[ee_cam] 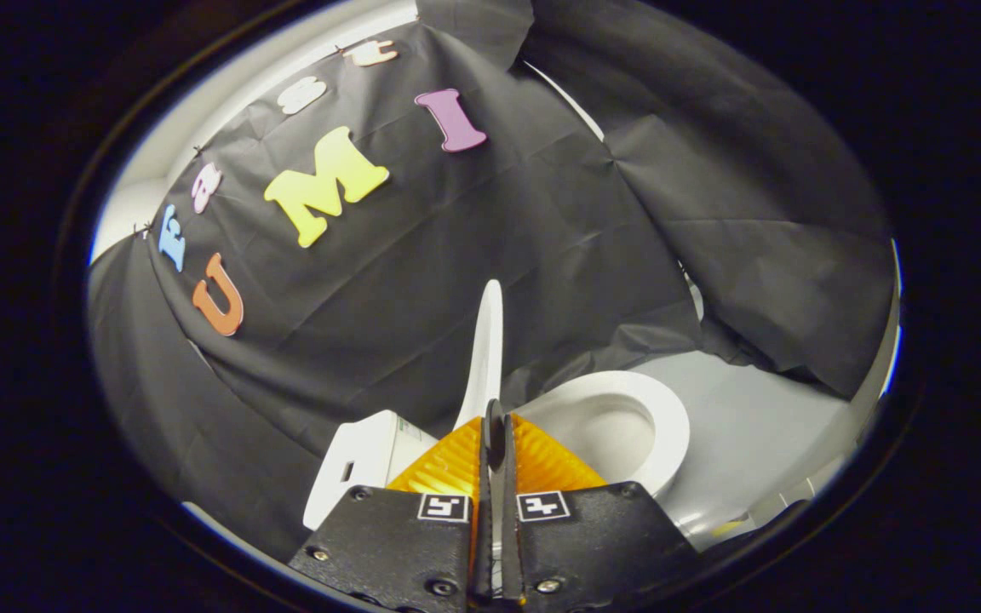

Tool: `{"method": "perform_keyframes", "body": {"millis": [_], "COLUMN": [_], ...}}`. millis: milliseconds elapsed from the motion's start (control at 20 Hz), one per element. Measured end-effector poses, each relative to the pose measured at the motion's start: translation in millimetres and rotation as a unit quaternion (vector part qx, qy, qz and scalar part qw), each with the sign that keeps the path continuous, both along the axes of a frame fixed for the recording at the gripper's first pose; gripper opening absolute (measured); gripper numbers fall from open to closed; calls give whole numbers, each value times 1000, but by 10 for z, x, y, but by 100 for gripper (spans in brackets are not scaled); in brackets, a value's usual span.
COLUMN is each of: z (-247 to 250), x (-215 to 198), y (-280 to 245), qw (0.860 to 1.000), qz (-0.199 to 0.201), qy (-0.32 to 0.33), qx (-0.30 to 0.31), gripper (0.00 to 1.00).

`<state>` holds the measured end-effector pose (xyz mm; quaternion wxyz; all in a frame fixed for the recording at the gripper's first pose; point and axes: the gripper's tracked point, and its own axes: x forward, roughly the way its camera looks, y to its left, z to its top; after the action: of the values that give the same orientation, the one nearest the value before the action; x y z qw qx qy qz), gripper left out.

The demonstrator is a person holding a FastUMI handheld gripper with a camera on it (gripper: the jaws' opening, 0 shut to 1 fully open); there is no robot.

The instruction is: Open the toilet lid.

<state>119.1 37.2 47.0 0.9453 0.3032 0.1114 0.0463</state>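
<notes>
The toilet lid point(485, 353) is seen raised, edge-on and nearly upright, directly ahead of the gripper point(495, 426), its long axis rising away. The jaws are pressed together (nothing visibly pinched). The toilet seat point(665, 426) lies to their right.

No readable text or labels.

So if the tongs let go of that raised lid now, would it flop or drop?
The lid looks like a thin, rigid plastic panel, so it probably won't bend. It stands edge-on, about upright, above the seat, so it might stay up or tip back down. The tongs appear closed on its edge.
</notes>
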Motion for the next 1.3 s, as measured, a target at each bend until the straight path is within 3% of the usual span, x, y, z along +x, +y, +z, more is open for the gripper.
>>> {"method": "perform_keyframes", "body": {"millis": [1300], "z": [652], "x": [-192], "y": [1133], "qw": [992], "qz": [15], "qy": [-37], "qx": [-118], "gripper": [9]}}
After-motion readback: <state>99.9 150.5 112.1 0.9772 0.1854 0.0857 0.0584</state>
